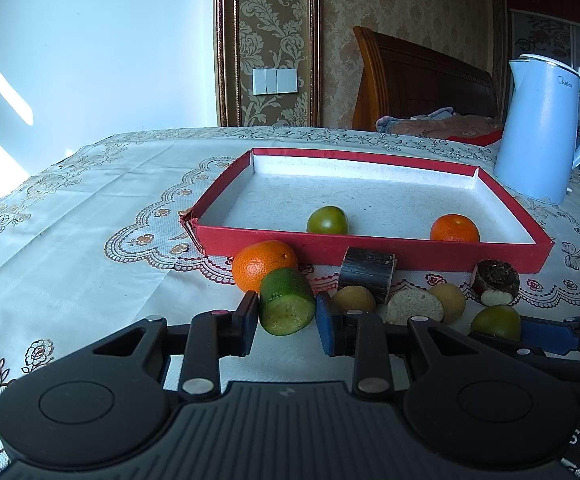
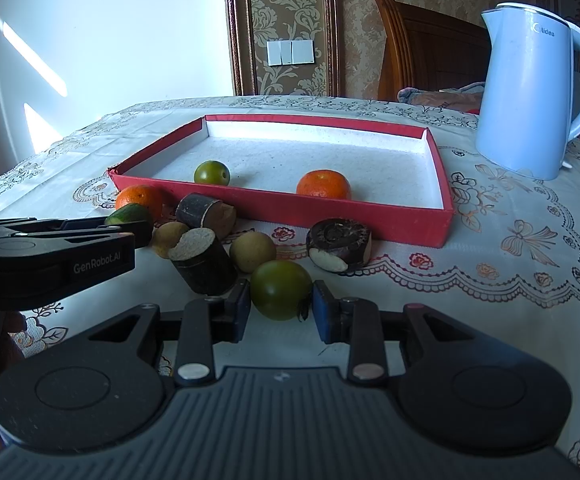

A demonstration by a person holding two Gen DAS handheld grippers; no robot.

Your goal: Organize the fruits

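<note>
A red tray [image 1: 369,248] [image 2: 282,210] holds a green fruit [image 1: 327,221] [image 2: 211,172] and an orange [image 1: 454,229] [image 2: 323,185]. In front of it lie an orange [image 1: 261,265] [image 2: 140,198], a cucumber piece [image 1: 287,306] [image 2: 124,213], dark sugarcane pieces [image 1: 365,273] [image 2: 204,258], brown longans [image 1: 353,299] [image 2: 252,251], a water chestnut [image 1: 495,281] [image 2: 338,244] and a green tomato [image 1: 495,321] [image 2: 281,289]. My left gripper [image 1: 287,322] is open around the cucumber piece. My right gripper [image 2: 278,308] is open around the green tomato.
A light blue kettle [image 1: 545,128] [image 2: 529,92] stands to the right of the tray on the patterned tablecloth [image 1: 90,240]. A wooden headboard [image 1: 421,80] and a wall stand behind the table. The table's left edge curves away near the wall.
</note>
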